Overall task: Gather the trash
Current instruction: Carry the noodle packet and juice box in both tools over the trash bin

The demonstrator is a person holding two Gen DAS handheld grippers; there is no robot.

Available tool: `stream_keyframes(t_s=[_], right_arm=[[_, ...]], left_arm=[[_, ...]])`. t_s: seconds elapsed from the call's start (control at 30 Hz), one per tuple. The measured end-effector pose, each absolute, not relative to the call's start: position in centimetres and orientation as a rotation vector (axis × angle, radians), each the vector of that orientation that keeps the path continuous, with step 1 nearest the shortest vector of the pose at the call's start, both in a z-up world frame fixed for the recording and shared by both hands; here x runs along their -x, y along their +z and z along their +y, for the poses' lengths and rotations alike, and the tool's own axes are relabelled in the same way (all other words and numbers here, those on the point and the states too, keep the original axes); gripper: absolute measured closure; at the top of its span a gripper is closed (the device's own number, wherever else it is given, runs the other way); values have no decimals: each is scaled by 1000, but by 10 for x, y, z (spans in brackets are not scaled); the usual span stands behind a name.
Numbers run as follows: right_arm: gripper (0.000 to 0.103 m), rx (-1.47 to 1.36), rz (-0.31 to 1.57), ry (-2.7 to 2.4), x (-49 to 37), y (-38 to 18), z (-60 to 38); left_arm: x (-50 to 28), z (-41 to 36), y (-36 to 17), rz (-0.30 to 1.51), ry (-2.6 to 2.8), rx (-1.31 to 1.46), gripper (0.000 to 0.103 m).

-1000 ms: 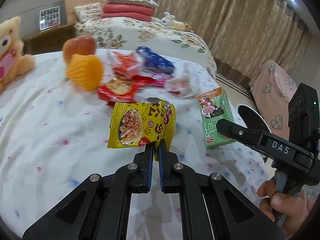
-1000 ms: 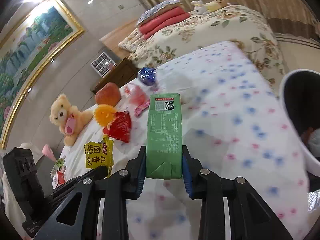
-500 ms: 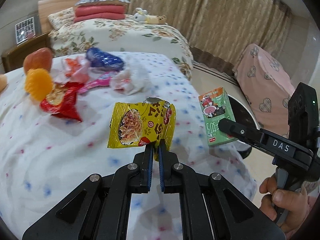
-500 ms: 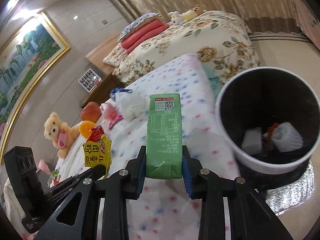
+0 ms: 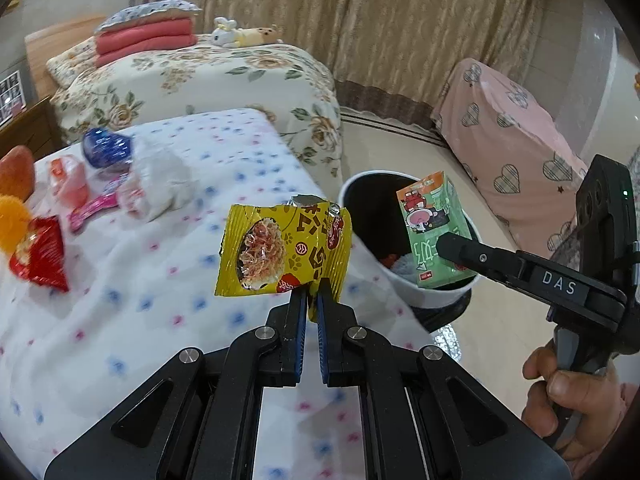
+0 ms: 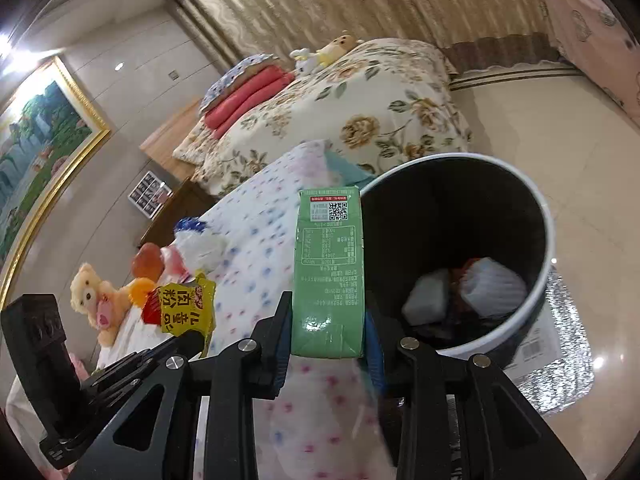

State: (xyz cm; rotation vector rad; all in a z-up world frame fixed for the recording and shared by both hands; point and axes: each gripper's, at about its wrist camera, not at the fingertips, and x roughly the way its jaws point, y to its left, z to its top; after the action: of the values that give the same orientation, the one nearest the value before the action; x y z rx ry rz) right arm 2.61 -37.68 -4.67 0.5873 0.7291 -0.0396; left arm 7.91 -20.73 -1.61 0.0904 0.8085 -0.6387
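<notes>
My left gripper (image 5: 312,300) is shut on a yellow snack packet (image 5: 280,250), held in the air above the bed's right edge; the packet also shows in the right wrist view (image 6: 188,308). My right gripper (image 6: 328,320) is shut on a green drink carton (image 6: 328,272), held upright beside the rim of the white trash bin (image 6: 548,216). The carton (image 5: 434,232) hangs over the bin (image 5: 404,284) in the left wrist view. The bin holds white and red trash (image 6: 492,288).
More wrappers lie on the dotted bedspread (image 5: 140,292): a red packet (image 5: 38,260), a blue one (image 5: 106,146), a pink one (image 5: 90,210), a white bag (image 5: 156,184). An orange pom (image 5: 12,224) and a teddy bear (image 6: 96,300) sit further left. A floral bed (image 5: 208,76) stands behind.
Both grippers have swung right, away from the pile on the bed toward the bin. The bin has come closer and now lies just beyond the carton. Both grips are unchanged.
</notes>
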Motion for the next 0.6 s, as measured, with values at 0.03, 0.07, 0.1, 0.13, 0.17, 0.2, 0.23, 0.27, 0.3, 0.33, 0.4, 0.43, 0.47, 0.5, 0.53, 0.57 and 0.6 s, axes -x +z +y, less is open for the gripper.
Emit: stream_keyframes(t_s=[0.03, 0.07, 0.1, 0.13, 0.17, 0.2, 0.23, 0.27, 0.3, 0.33, 0.4, 0.43, 0.47, 0.5, 0.53, 0.57, 0.6], right_arm=[[71, -589, 728, -50, -25, -47, -381], [71, -591, 728, -61, -25, -48, -385], [71, -594, 728, -71, -24, -50, -390], [71, -595, 729, -79, -24, -51, -394], [71, -592, 730, -89, -25, -52, -397], [71, -591, 731, -94, -24, -53, -399], [71, -592, 734, -100, -24, -54, -402], [71, -592, 736, -107, -25, -55, -405], [71, -590, 739, -114, -26, -57, -408], [71, -591, 741, -119, -26, -58, -410], [71, -595, 743, -125, -26, -61, -416], [71, -598, 744, -128, -26, -61, -418], [71, -597, 745, -131, -27, -62, -420], [71, -597, 745, -134, -27, -62, -421], [71, -599, 747, -137, -28, -63, -423], [71, -600, 748, -139, -27, -64, -426], [71, -599, 749, -141, -27, -65, -427]], left_arm=[[-79, -211, -16, 809, -643, -95, 98], [-79, -216, -16, 809, -647, -100, 98], [-80, -220, -17, 810, -651, -106, 98], [-80, -224, -17, 811, -654, -109, 98], [-80, -227, -17, 811, -658, -114, 98], [-81, -232, -18, 812, -662, -119, 98], [-81, -235, -18, 813, -665, -123, 98], [-82, -239, -18, 812, -669, -128, 98], [-82, -245, -18, 810, -675, -136, 98], [-82, -248, -18, 809, -679, -142, 98], [-82, -255, -18, 808, -688, -152, 98], [-83, -258, -18, 808, -691, -156, 98], [-84, -262, -19, 808, -695, -162, 98], [-84, -266, -19, 809, -697, -166, 98], [-85, -270, -20, 810, -699, -171, 98], [-86, -272, -20, 811, -701, -174, 98], [-87, -275, -21, 811, -702, -176, 98]])
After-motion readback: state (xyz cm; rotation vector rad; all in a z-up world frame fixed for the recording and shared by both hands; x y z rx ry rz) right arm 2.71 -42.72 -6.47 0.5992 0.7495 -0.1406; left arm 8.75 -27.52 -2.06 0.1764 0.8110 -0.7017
